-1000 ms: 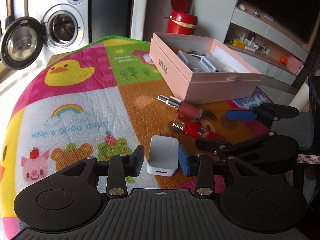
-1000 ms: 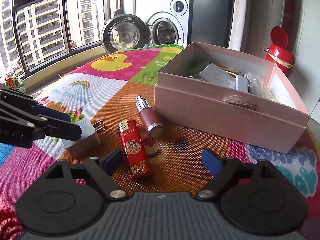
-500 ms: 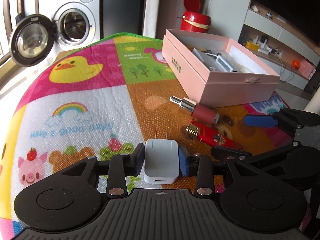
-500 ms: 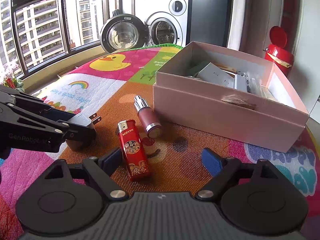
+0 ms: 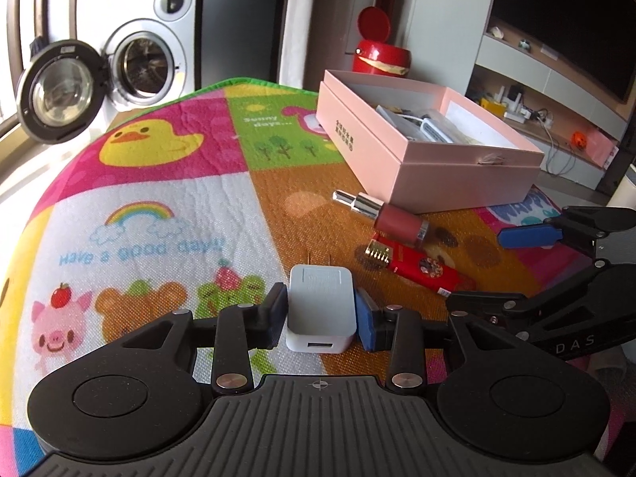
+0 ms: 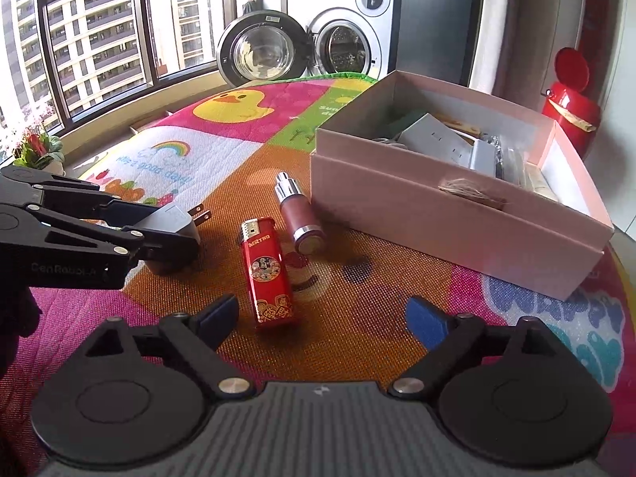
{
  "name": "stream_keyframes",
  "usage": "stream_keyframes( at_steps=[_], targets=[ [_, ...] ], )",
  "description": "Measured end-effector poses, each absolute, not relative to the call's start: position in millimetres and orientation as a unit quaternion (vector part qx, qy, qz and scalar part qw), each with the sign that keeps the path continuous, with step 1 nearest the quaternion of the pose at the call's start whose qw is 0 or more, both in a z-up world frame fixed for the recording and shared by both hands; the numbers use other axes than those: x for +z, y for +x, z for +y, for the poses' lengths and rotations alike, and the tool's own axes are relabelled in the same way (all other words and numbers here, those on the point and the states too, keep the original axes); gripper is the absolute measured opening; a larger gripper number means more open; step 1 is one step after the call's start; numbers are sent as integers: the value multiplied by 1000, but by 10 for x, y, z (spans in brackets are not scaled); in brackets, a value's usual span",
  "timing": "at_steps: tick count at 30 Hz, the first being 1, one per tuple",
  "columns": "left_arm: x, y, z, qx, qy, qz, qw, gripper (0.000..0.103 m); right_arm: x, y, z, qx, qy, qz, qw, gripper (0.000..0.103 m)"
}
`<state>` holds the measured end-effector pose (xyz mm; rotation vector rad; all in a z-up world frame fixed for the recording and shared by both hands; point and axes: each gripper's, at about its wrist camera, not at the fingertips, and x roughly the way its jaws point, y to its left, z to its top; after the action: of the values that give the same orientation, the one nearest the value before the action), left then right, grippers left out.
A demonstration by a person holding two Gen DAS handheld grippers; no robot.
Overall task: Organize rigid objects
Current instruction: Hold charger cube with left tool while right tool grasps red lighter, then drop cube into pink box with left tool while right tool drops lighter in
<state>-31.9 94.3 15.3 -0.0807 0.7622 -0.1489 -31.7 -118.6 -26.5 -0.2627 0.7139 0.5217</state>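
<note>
White charger [image 5: 321,307]; red lighter [image 6: 267,268] with gold pattern; pink box [image 5: 429,151]; mat [image 5: 159,206] patterned with duck, rainbow, bright squares.

We see a surface covered by a bright cartoon play mat [image 5: 167,206], with a yellow duck, a rainbow and small animals printed on its panels. On the mat lie a red lighter [image 6: 267,268], a pink cylindrical bottle with a silver cap [image 6: 296,214] just beside it, and an open pink box [image 6: 449,214] near the bottle. A white plug adapter [image 5: 321,310] sits at the orange panel's edge; whether it touches the mat we cannot tell.
</note>
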Motion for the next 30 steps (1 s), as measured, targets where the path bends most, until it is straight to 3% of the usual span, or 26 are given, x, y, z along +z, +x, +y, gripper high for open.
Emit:
stream_keyframes(
  at_steps=[5, 10, 22, 25, 30],
  targets=[
    [132, -381, 965, -72, -53, 364, 927, 40, -267, -268, -1389, 118, -155, 305, 932, 90],
    [131, -404, 927, -69, -42, 359, 930, 40, -266, -284, -1411, 218, -55, 360, 905, 92],
    [137, -438, 1191, -47, -83, 360, 928, 38, -299, -280, -660, 218, -76, 350, 908, 92],
    [121, -465, 1240, -47, -104, 352, 929, 38, -279, -244, -671, 214, -79, 345, 910, 83],
    [121, -485, 1140, -36, -77, 342, 936, 38, -256, -319, -842, 221, -100, 345, 907, 83]
  ],
)
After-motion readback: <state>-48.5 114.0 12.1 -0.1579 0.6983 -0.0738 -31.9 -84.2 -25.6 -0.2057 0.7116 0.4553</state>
